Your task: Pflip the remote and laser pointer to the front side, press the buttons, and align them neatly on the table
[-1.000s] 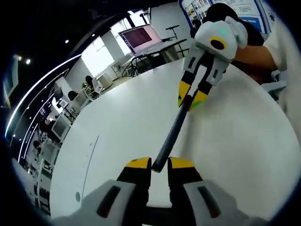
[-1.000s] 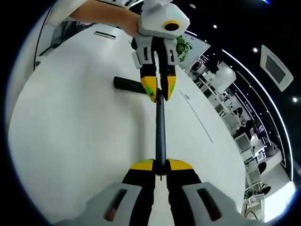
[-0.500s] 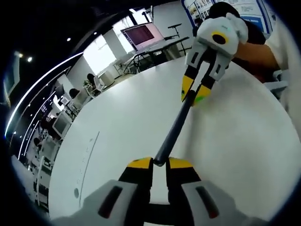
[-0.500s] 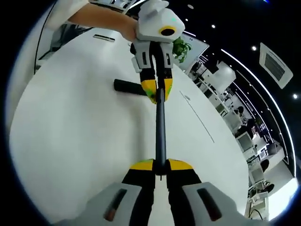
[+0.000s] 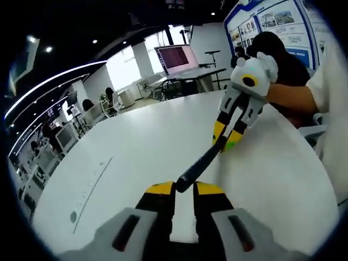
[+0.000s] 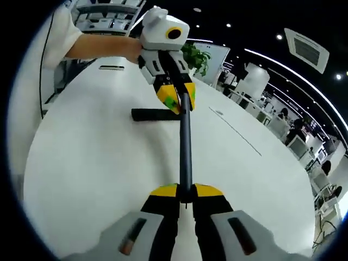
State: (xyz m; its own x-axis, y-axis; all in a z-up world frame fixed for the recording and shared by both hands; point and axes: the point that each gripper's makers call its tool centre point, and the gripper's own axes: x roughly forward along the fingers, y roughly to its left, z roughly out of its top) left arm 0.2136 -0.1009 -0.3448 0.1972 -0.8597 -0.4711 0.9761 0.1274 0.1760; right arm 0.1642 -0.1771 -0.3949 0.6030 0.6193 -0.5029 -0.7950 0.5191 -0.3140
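Both grippers clamp one long, slim dark grey laser pointer (image 6: 185,142), one at each end, holding it above the round white table (image 6: 87,163). Left gripper (image 5: 185,188): yellow-tipped jaws closed on the near end in the left gripper view. Right gripper (image 6: 185,190): jaws closed on the opposite end. Each gripper appears at the far end of the pointer in the other's view. A flat black rectangular remote (image 6: 155,115) lies on the table, beyond the pointer, towards the far edge in the right gripper view.
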